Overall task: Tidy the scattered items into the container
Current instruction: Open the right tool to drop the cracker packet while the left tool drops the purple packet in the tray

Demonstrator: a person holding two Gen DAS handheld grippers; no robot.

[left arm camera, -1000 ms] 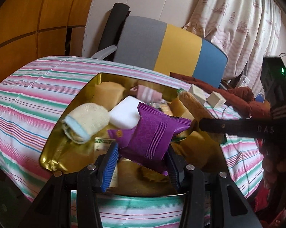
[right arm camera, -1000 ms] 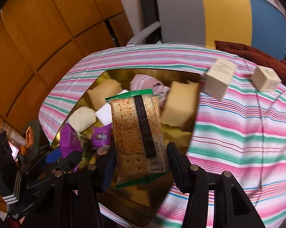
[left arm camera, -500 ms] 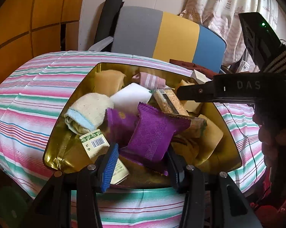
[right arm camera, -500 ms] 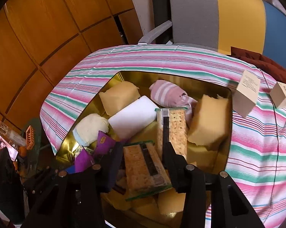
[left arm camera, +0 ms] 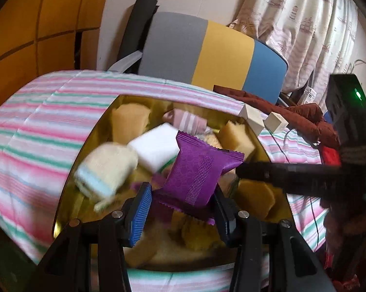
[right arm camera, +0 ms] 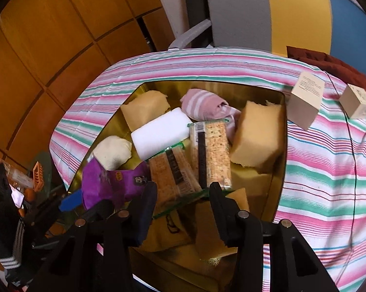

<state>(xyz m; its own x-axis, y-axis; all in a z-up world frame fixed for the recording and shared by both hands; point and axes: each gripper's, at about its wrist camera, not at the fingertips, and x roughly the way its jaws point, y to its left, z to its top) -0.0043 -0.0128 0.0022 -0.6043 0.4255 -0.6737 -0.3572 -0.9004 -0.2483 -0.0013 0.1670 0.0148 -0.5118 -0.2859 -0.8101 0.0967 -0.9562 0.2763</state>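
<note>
A gold tin (left arm camera: 68, 185) (right arm camera: 279, 170) on the striped cloth holds sponges, rolled socks, a white block and snack packs. My left gripper (left arm camera: 180, 209) is shut on a purple snack pack (left arm camera: 200, 170) and holds it above the tin's near side. My right gripper (right arm camera: 183, 194) is open and empty over the tin. A cracker pack (right arm camera: 170, 177) lies just beyond its fingers, beside a second cracker pack (right arm camera: 213, 150). The purple pack also shows at the left of the right wrist view (right arm camera: 105, 182).
Two small beige boxes (right arm camera: 306, 102) (right arm camera: 357, 101) stand on the striped cloth (right arm camera: 329, 170) right of the tin; they also show in the left wrist view (left arm camera: 252, 119) (left arm camera: 275, 123). A grey, yellow and blue chair (left arm camera: 207, 48) and a dark red cloth (left arm camera: 292, 112) lie behind.
My right gripper has let go of the cracker pack, which now lies in the tin, and has drawn back. My left gripper still holds the purple pack and has shifted slightly.
</note>
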